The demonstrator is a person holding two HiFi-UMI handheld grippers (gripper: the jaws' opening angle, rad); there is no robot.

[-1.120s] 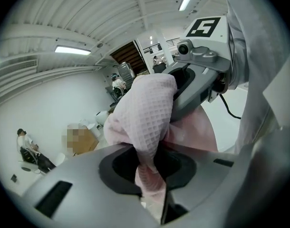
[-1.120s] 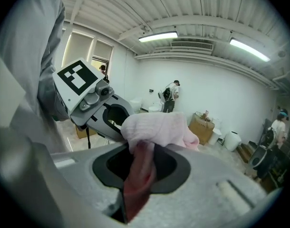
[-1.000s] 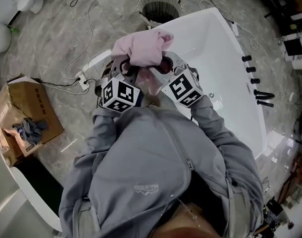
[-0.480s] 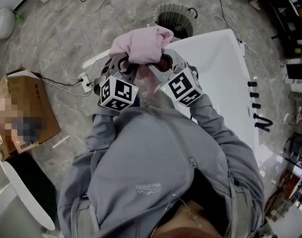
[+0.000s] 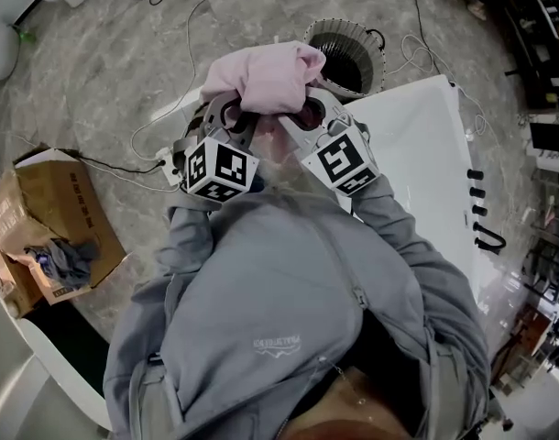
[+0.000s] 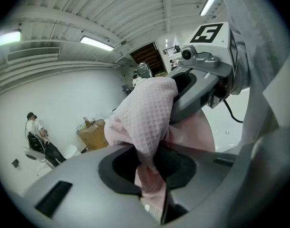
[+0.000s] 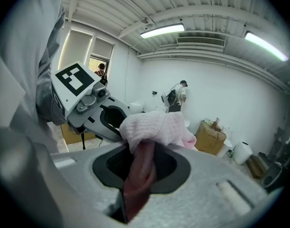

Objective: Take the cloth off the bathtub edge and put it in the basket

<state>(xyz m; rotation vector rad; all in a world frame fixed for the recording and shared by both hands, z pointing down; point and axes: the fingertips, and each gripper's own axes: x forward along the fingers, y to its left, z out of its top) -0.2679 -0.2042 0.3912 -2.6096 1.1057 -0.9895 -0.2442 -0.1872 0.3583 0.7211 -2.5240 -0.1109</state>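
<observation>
Carrying now. My left tongs (image 5: 232, 122) and right tongs (image 5: 302, 117) each pinch a fold of the pink cloth (image 5: 261, 79), bunched in the air between them, clear of the bathtub (image 5: 417, 154). The basket (image 5: 318, 35) stands on the floor just past the tub's corner. Next, I'd say: reach over its rim, then spread both.
</observation>
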